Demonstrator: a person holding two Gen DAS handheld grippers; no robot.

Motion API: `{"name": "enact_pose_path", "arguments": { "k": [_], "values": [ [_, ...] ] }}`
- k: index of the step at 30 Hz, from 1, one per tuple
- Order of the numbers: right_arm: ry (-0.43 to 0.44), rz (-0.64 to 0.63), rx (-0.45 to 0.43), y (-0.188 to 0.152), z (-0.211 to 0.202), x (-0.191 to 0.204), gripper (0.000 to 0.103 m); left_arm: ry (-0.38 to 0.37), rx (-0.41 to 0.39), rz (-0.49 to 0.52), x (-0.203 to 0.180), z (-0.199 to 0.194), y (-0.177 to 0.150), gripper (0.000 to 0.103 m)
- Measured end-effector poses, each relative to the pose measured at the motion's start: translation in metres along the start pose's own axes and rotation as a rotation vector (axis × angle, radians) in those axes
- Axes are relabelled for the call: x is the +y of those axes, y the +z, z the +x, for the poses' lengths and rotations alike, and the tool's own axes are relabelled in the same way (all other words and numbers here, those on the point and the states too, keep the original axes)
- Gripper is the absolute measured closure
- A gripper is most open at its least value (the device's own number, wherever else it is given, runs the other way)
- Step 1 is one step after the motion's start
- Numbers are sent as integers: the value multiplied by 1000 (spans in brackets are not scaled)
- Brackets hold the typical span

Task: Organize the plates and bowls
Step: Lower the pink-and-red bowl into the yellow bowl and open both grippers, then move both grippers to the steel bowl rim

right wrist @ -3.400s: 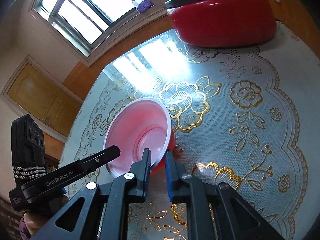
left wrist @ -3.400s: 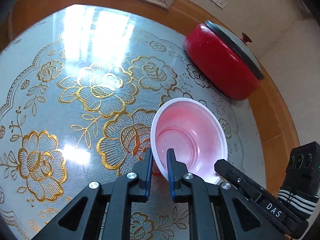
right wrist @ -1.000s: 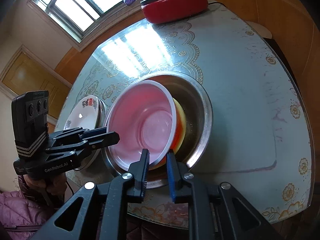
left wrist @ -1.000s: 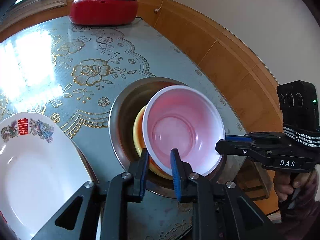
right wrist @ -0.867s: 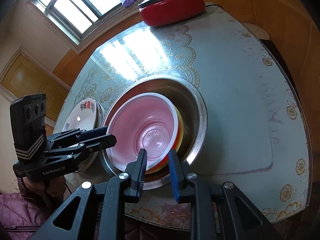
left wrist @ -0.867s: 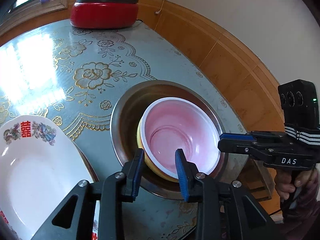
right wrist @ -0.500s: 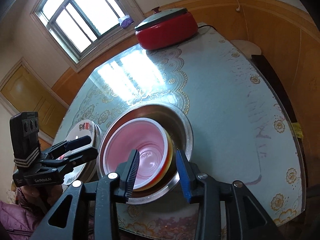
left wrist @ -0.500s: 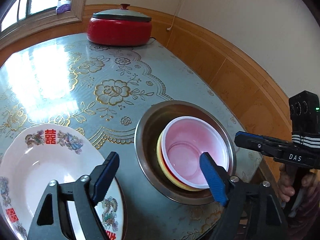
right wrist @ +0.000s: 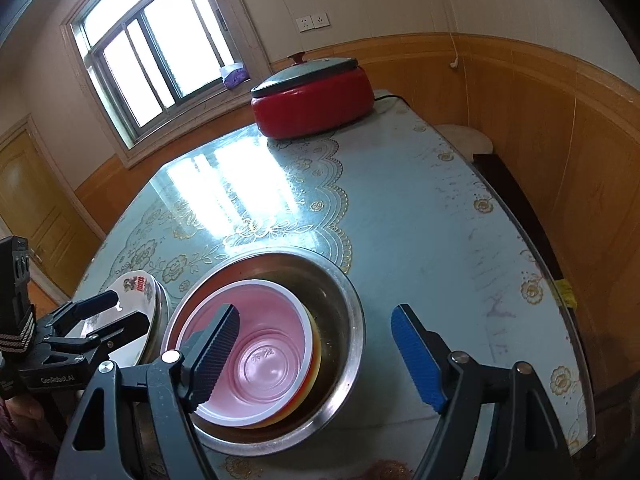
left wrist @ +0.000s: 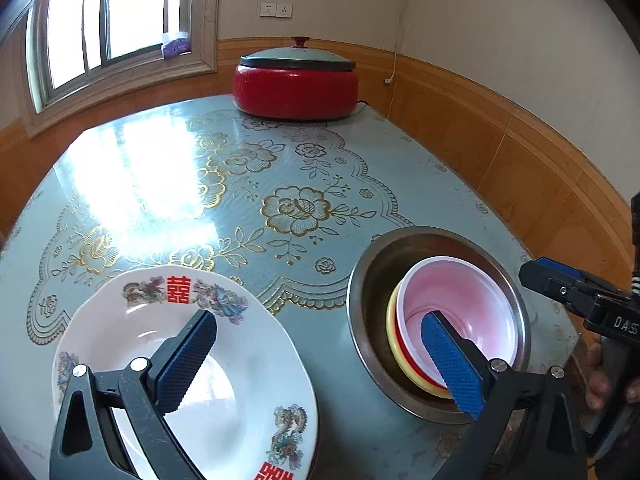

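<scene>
A red lidded cooker (left wrist: 295, 80) sits at twelve o'clock on the far table (left wrist: 400, 184) edge; window (left wrist: 100, 24) at ten o'clock, a double wall socket (left wrist: 276, 10) just above the cooker.

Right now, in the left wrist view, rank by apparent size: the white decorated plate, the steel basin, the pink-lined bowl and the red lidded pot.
1. White decorated plate, nearest the camera, so unsure.
2. Steel basin.
3. Red lidded pot, though farthest away.
4. Pink-lined bowl, nested inside the basin.

A red 囍 marks the white plate (left wrist: 120, 332); "DAS" and "GenRobot.AI" (small print) label the tools.
</scene>
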State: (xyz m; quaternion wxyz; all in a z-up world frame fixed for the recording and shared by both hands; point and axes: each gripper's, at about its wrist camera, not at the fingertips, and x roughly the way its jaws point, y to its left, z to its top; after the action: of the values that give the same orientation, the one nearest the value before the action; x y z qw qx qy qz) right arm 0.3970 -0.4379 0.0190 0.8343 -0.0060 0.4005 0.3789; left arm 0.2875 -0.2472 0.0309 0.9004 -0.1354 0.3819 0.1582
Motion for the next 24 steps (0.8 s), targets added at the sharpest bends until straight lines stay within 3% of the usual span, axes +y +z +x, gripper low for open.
{"name": "enact_pose_path", "arguments": {
  "k": [10,17,24],
  "values": [
    [-18,-25,45,-9,5,1,23,35,-3,37,-2,2,-4,0],
    [-42,-7,72,-18,-1,-15,23,8,16,61,-10,5,-7,0],
    [-18,-79,123,-27,-9,-14,23,-50,25,69,-17,3,-11,0]
  ]
}}
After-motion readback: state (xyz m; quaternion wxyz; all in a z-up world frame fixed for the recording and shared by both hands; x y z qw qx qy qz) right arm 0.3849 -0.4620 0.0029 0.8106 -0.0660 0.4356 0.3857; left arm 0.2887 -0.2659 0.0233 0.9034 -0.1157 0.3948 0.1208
